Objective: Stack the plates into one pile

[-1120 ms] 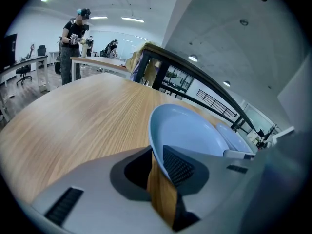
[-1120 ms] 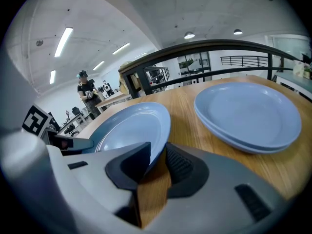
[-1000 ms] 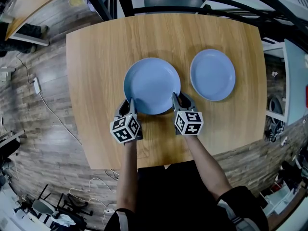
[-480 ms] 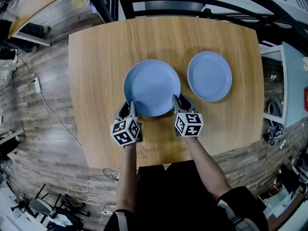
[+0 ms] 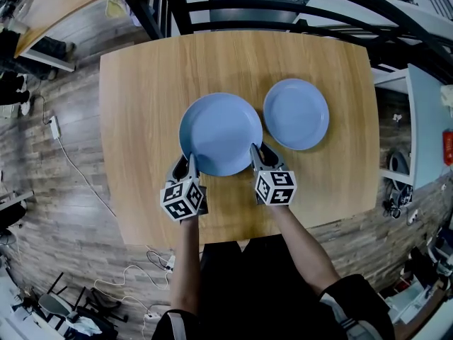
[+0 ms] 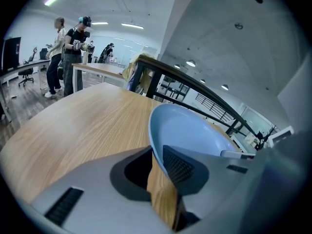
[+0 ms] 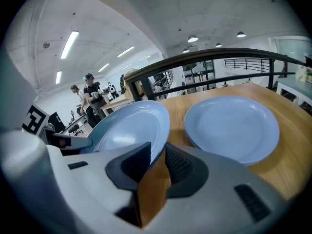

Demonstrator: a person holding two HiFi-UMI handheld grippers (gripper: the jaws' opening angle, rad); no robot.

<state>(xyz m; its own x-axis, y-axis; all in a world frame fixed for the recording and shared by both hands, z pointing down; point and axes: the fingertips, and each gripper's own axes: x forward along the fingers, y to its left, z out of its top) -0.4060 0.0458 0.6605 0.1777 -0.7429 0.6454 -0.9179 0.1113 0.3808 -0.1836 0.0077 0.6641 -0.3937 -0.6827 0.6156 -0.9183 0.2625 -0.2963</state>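
Note:
Two light blue plates are on view over the wooden table (image 5: 141,83). The left plate (image 5: 221,133) hangs a little above the tabletop, gripped at its near rim from both sides. My left gripper (image 5: 190,163) is shut on its near-left rim, my right gripper (image 5: 256,154) on its near-right rim. In the left gripper view the plate (image 6: 190,130) runs edge-on between the pads (image 6: 178,167). The right gripper view shows the same plate (image 7: 131,130) pinched in the jaws, tilted up. The second plate (image 5: 296,113) lies flat on the table just to its right (image 7: 231,126).
A black railing (image 5: 283,9) runs along the table's far edge. Table edges lie close on the left and right, with wood floor and cables (image 5: 78,176) beyond. People stand at desks (image 6: 73,48) far off in the room.
Both grippers have risen with the left plate, which now looks larger and clear of the tabletop. Its right edge has come close to the second plate.

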